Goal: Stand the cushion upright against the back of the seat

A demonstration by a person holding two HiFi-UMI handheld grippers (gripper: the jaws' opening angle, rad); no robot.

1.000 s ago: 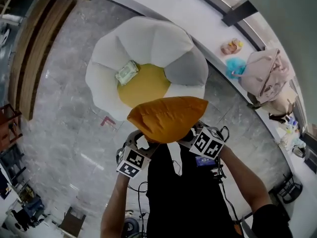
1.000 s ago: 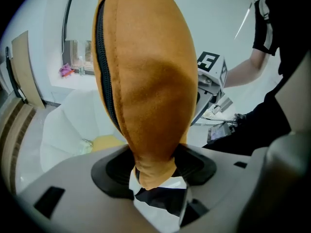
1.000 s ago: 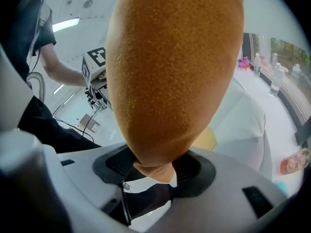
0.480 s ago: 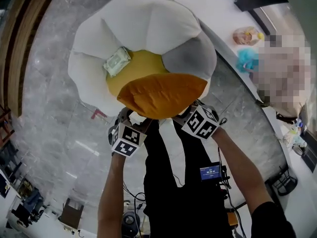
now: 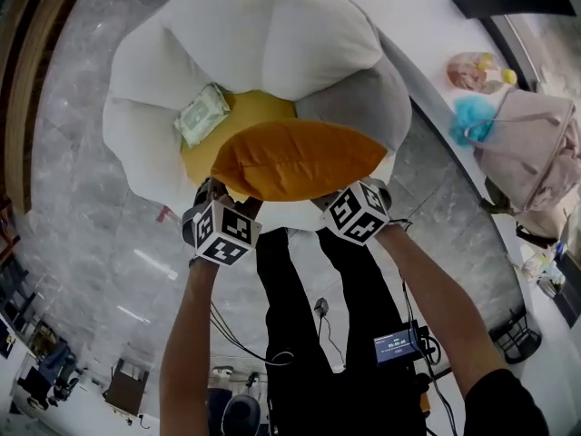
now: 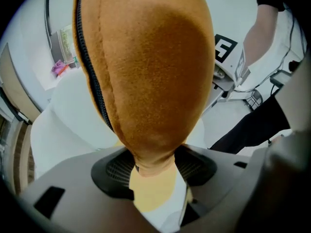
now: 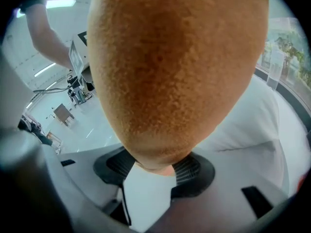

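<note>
Grey marble floor (image 5: 73, 207) surrounds a puffy white, petal-shaped seat (image 5: 272, 34). Over the seat's front hangs the plump orange plush cushion (image 5: 295, 159). The left gripper (image 6: 153, 166) and right gripper (image 7: 150, 169) each pinch a tapered corner between ribbed black pads (image 6: 119, 169), jaws narrowly apart.

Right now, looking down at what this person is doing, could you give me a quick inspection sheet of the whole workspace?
Surface: flower-shaped seat, white petals, one grey, yellow centre, on a grey marble floor.
Job's things: orange cushion held roughly flat over the seat's front, not upright against the back.
Clutter: green-white packet at the yellow centre's left edge.
Grippers: left gripper and right gripper each shut on a near corner of the cushion.
Cables: dark cables loop beside the person's legs.
Surroundings: white ledge with a pink bag and a teal fluffy item.
</note>
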